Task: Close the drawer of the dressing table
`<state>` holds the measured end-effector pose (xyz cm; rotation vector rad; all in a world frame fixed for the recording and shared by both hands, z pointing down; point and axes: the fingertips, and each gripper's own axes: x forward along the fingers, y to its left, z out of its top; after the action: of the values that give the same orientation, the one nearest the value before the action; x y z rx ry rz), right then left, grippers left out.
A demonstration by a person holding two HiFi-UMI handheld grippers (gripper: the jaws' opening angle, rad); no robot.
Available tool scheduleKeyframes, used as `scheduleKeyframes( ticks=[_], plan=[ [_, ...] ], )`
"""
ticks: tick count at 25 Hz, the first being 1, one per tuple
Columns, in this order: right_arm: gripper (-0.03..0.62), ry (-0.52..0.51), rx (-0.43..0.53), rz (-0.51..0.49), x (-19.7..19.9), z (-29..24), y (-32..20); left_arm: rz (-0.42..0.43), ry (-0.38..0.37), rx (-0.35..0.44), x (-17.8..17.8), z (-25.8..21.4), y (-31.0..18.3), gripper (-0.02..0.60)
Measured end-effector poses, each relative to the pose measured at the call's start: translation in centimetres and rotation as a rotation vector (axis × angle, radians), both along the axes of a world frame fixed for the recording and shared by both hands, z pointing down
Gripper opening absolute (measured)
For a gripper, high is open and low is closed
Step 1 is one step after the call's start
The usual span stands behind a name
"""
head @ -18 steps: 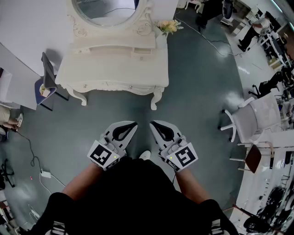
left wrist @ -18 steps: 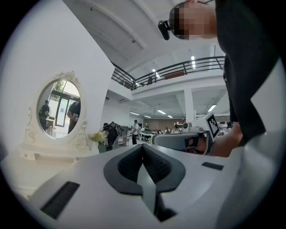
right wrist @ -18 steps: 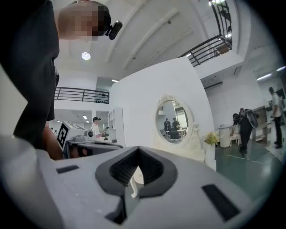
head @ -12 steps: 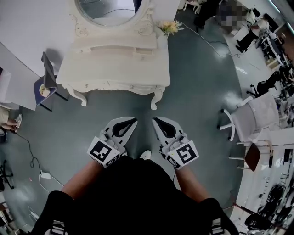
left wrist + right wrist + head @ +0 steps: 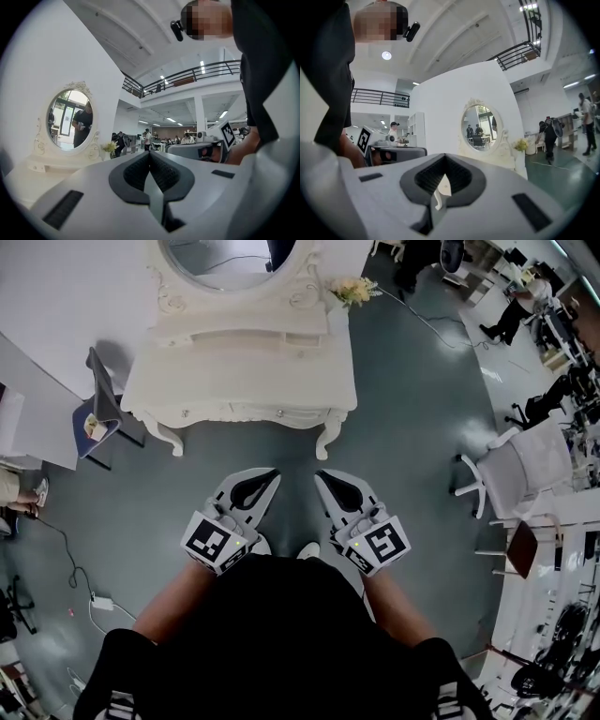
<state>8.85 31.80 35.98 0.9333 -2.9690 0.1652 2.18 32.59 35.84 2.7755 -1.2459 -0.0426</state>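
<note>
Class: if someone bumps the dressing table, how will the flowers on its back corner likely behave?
The flowers look light and bushy on top, so they would probably wobble or tip. They stand near the dressing table's edge, so a tip might send them off it.

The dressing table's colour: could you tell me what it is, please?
The dressing table is creamy white; the head view shows it best.

The dressing table (image 5: 244, 371) is drifting slightly right and up in the head view; the left gripper (image 5: 270, 476) and right gripper (image 5: 322, 477) are edging right; a second shoe tip (image 5: 260, 545) is showing.
</note>
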Motion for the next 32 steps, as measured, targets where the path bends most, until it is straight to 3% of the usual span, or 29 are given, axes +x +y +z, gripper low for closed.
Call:
scheduleKeyframes(
  ticks=[7,17,32],
  plan=[
    [0.002,-0.001,0.003,0.047,-2.6,-0.3,-1.2,0.027,0.01,0.018,-2.5,-0.4,-0.9,-0.005],
    [0.002,0.004,-0.038,0.072,-4.1,0.9,-4.1,0.028,0.02,-0.025,-4.7,1.3,-3.6,-0.005],
    [0.002,0.023,-0.025,-0.018,-1.9,1.2,-17.3,-0.052,-0.001,-0.037,-3.1,1.2,-16.5,-0.005]
  ],
)
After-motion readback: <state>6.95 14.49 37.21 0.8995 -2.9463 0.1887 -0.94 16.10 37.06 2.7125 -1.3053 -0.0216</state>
